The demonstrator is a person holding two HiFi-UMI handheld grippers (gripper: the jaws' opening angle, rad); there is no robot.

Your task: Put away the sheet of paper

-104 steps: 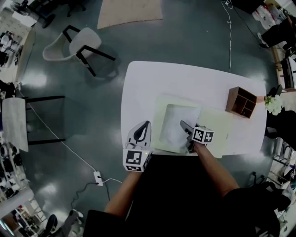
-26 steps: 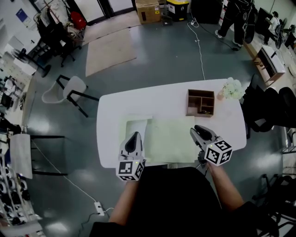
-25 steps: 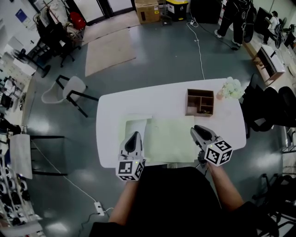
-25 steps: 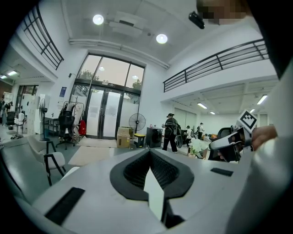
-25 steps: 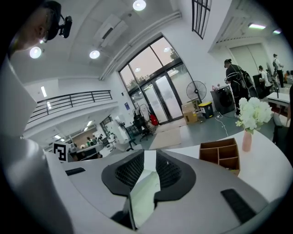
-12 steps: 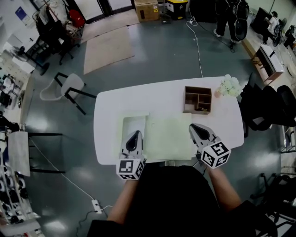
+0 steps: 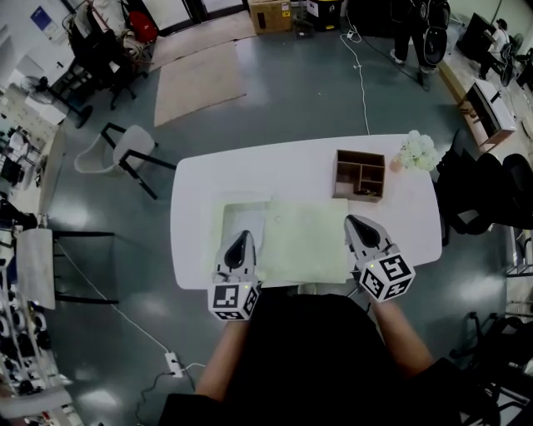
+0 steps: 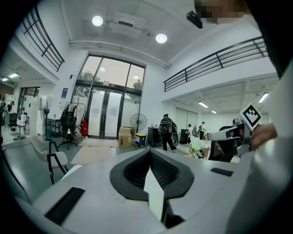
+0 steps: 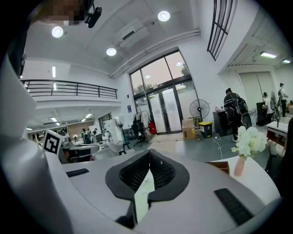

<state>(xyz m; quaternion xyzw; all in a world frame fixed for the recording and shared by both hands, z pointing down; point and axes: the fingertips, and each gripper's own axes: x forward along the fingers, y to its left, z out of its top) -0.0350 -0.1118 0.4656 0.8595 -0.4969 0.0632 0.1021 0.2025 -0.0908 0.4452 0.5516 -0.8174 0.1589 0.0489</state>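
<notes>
A pale green sheet of paper lies near the front of the white table, between my two grippers. My left gripper is at its left side. In the left gripper view its jaws are shut, with a pale paper edge pinched between them. My right gripper is at the sheet's right edge. Its jaws have just been closing and stand shut on a pale paper edge. A whiter sheet shows just ahead of the left gripper.
A brown wooden compartment box stands at the back right of the table, with a vase of white flowers beside it. A chair stands on the floor to the left. People are standing far off.
The right gripper has rolled slightly and its jaws have closed on the sheet's right edge. The left gripper has stayed put.
</notes>
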